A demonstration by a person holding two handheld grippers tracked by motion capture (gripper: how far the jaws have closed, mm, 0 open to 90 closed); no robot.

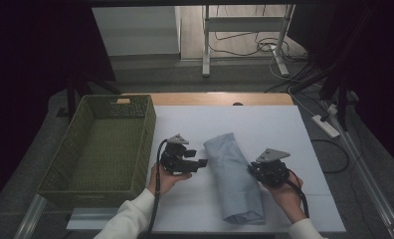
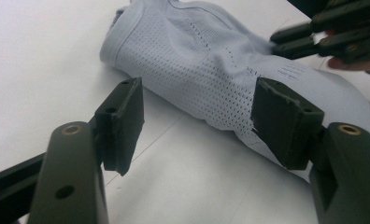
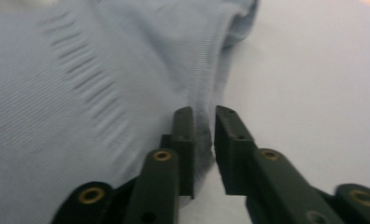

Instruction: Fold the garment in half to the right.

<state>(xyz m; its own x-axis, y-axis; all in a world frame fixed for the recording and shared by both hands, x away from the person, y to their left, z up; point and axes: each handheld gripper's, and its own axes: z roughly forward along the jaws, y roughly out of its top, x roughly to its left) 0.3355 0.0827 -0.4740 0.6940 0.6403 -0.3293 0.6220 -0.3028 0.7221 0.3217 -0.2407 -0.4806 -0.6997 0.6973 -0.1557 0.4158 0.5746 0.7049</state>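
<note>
Right tongs: jaws slightly parted astride the edge of the folded grey garment, pads not pressing. Left tongs: released, jaws wide, just beside the garment on the white table. Garment type indeterminate.

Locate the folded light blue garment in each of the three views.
High view: folded light blue garment at centre, between both grippers.
Left gripper view: upper centre and right, beyond the open jaws.
Right gripper view: left and centre, its edge between the jaws.
Shared landmark: white table sheet.
</note>
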